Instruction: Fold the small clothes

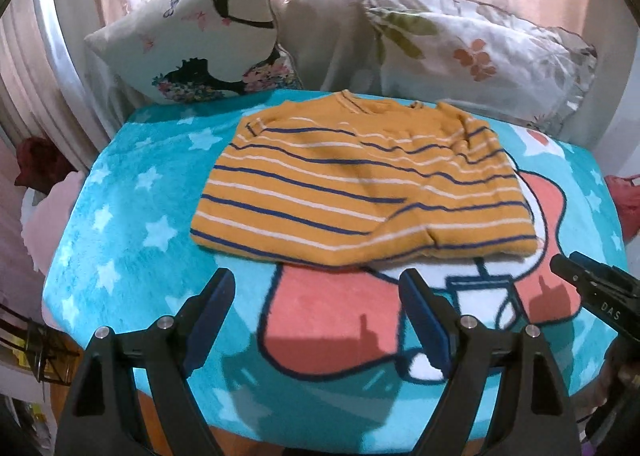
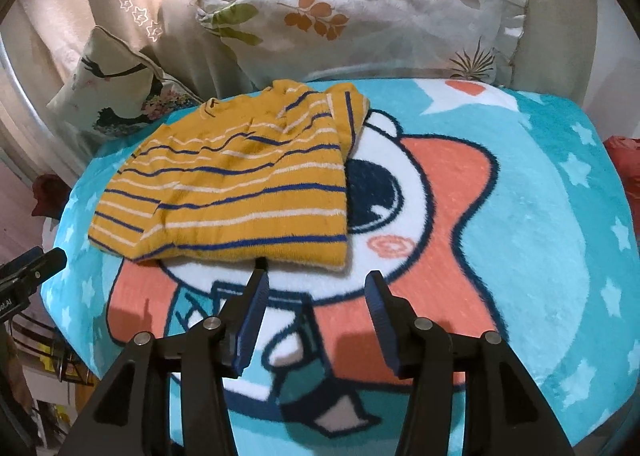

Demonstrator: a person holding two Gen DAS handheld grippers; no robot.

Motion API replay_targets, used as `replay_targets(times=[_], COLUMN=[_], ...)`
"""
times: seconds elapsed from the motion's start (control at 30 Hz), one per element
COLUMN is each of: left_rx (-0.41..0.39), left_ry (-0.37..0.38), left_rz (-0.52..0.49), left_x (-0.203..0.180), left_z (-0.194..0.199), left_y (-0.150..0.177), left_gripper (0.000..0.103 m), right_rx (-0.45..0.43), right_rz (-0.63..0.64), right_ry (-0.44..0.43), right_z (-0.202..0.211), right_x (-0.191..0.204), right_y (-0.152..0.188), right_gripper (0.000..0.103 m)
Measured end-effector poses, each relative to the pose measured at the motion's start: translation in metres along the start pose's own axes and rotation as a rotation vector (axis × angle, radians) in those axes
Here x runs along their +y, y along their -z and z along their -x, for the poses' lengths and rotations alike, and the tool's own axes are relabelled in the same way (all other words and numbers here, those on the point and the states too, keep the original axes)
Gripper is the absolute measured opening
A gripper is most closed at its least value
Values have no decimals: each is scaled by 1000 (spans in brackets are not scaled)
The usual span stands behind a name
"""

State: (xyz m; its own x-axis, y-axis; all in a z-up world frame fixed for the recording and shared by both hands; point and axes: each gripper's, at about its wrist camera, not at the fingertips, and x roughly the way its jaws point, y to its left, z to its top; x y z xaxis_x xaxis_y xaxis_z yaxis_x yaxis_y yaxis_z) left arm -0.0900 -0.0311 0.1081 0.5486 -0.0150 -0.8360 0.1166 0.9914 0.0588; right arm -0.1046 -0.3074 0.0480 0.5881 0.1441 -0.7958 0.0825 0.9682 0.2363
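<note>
A small mustard-yellow shirt (image 1: 360,179) with navy and white stripes lies folded flat on a turquoise cartoon blanket (image 1: 132,223). It also shows in the right wrist view (image 2: 236,183), left of centre. My left gripper (image 1: 318,280) is open and empty, just short of the shirt's near hem. My right gripper (image 2: 318,282) is open and empty, its left fingertip close to the near hem. The right gripper's tip shows at the right edge of the left wrist view (image 1: 576,268). The left gripper's tip shows at the left edge of the right wrist view (image 2: 40,262).
A cushion with a bird print (image 1: 192,35) and a floral pillow (image 1: 480,51) lean against a curtain behind the blanket. The blanket (image 2: 540,215) lies bare to the right of the shirt. Clutter sits beyond the left edge (image 1: 44,352).
</note>
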Motion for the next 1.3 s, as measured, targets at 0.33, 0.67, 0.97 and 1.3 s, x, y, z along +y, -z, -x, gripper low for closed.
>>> replay_targets(times=[0.33,0.67,0.97,1.3], left_rx=[-22,16,70,97], left_ry=[17,29,-21,3], left_rz=[-11,14,163,231], left_x=[-19,-14,53,143], left_z=[16,8,-16,-45], left_y=[13,26,29,11], left_gripper=[83,83,83,83], right_rx=[-10,5,0,-20], right_rz=[8,-8,24,69], right_ry=[-2,6,-13,7], right_z=[15,16,9,-22], right_x=[-9,-17,9,80], right_y=[18,30,20,-31], right_gripper=[56,57,57,57])
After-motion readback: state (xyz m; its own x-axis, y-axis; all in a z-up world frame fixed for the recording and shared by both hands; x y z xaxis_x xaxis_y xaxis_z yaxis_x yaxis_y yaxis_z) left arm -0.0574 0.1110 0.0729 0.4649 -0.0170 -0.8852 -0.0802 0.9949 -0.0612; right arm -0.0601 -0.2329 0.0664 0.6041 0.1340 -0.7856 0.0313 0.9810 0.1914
